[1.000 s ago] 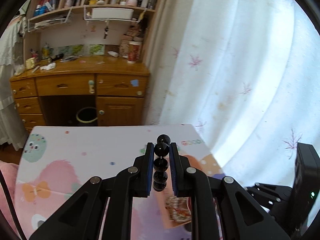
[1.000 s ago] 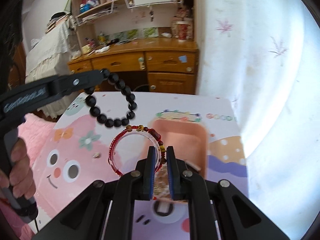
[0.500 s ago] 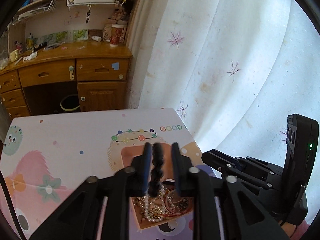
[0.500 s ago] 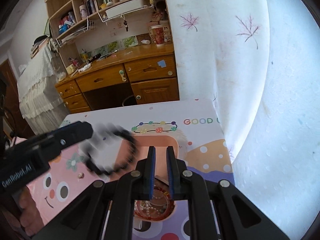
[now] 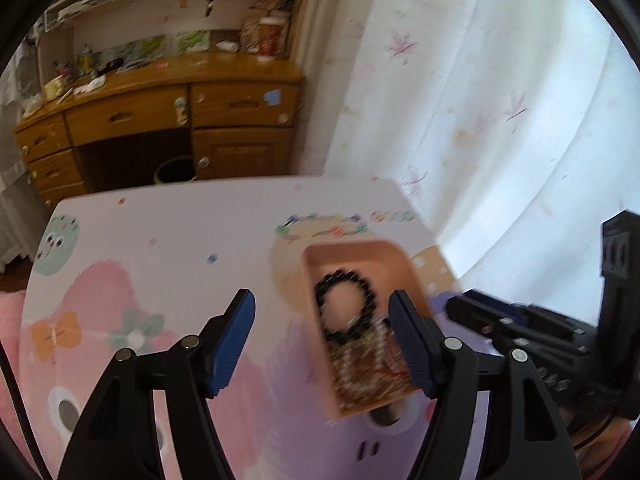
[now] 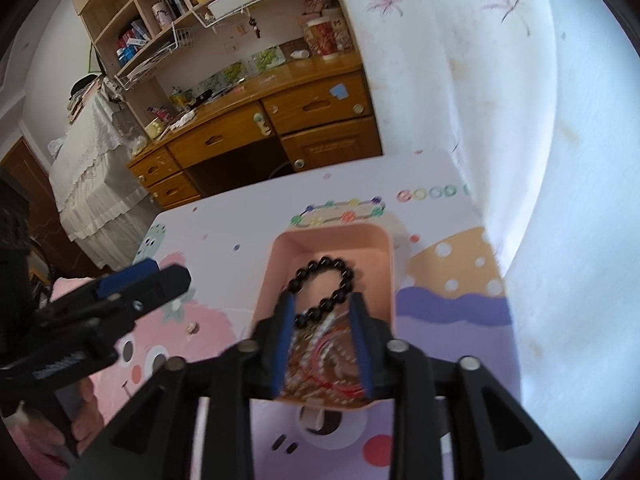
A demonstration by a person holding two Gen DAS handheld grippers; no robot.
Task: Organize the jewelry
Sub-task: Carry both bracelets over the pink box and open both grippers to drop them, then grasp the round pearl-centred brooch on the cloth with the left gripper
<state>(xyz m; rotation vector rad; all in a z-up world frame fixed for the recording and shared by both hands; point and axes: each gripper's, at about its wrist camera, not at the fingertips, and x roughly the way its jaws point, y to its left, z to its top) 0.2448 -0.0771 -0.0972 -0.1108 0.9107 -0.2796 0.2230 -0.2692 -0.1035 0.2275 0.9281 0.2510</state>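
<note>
Both claws hang over the counter, and neither grips anything. My left claw (image 5: 322, 320) is spread wide, its blue-padded fingers (image 5: 234, 336) standing on either side of the pink rectangular plastic tray's (image 5: 344, 250) near end, above it and not touching. My right claw (image 6: 322, 334) is parted too, though more narrowly, with its blue pads framing the near half of the same tray in the right wrist view.

A black round-bead bracelet (image 5: 344, 306) lies loose inside the tray, its loop resting partly on the bare pink floor and partly on a tangle of pearl strands and red and gold bangles (image 6: 332, 364) heaped at the near end. From the right wrist, that bracelet (image 6: 326, 294) curls from the tray's middle down between my right claw's pads.

The tray sits on the counter's pastel cartoon-printed mat (image 6: 224, 236), near the white flower-patterned curtain (image 5: 480, 100). A small pale trinket (image 6: 193, 327) lies alone on the mat, left of the tray; I cannot tell what it is.
</note>
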